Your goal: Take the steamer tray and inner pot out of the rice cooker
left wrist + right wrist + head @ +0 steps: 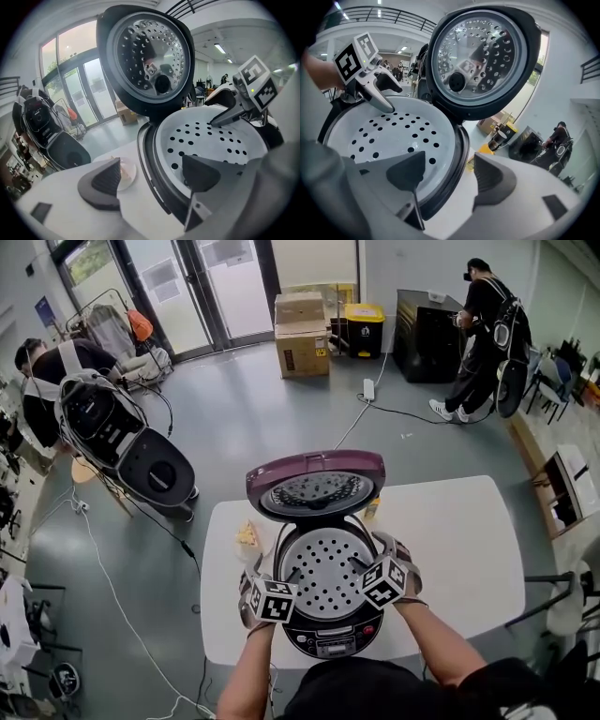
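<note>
Left tongs (151,165): spread, pinching nothing. Straddle the left rim of the steamer tray (323,568), one jaw down inside over the perforated floor, the other outside above the surface (459,540), well clear of the cooker's wall. Right tongs (450,159): likewise spread, gripping nothing. Straddle the tray's right rim, inner jaw over the holes, outer jaw outside with a visible gap to the rim. Face each other across the tray.

Steamer tray: white, round, dotted with holes. Sits in the mouth of the rice cooker (305,638). Inner pot: hidden beneath the tray. Lid (317,486): purple outside, swung up on the far side, showing its perforated metal inner plate. Control panel (333,646): on the near face.

Rice cooker: stands at the near middle of the white surface. Just left of it, a small dish (247,538) with something pale yellow on it. By the lid's right end, a small yellow item (372,510), too small to tell.

Beyond the surface, grey floor (253,418). Far left: a seated person (47,371) and a dark appliance (155,470) with its lid open. Far middle: stacked cardboard boxes (302,334), a yellow-lidded bin (365,329), a black cabinet (427,334). Far right: a standing person (483,343).
</note>
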### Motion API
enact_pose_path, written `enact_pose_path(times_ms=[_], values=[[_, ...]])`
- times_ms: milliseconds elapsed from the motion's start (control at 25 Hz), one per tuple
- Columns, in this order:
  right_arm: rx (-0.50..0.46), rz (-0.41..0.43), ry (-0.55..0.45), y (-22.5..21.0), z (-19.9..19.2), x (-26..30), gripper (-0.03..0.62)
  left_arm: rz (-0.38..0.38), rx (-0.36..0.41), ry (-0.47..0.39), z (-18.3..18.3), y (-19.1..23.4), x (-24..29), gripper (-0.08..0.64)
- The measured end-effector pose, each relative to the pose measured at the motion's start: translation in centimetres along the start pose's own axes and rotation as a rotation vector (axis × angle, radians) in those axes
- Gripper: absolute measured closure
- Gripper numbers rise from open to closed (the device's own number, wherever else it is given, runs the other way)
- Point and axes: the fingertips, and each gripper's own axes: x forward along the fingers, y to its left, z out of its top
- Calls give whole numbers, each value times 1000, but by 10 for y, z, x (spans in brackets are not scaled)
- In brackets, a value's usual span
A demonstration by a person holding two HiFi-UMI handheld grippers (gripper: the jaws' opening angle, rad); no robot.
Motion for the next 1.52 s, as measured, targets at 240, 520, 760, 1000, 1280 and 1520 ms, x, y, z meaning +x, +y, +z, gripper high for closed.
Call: enact_pose_path(times_ms=[240,520,760,1000,1280,1520], values=[[-38,-24,-37,3,9,-2,441,4,74,-10,6,-6,-2,265],[-30,-23,-41,3,8,-2,491,42,150,-16,8,-13,-1,384],[-16,-27,-56,2,15,-7,495,64,177,-18,13,-9,-6,421],[-26,-55,-76,-6,23,-17,502,73,183,-64,29,-11,-18,472],[-41,-107,-140,-14,44,-35,509,101,193,-104,42,-4,-34,471],[-42,-143,-178,-22,63,-65,511,114,218,-146,61,-1,-63,469]])
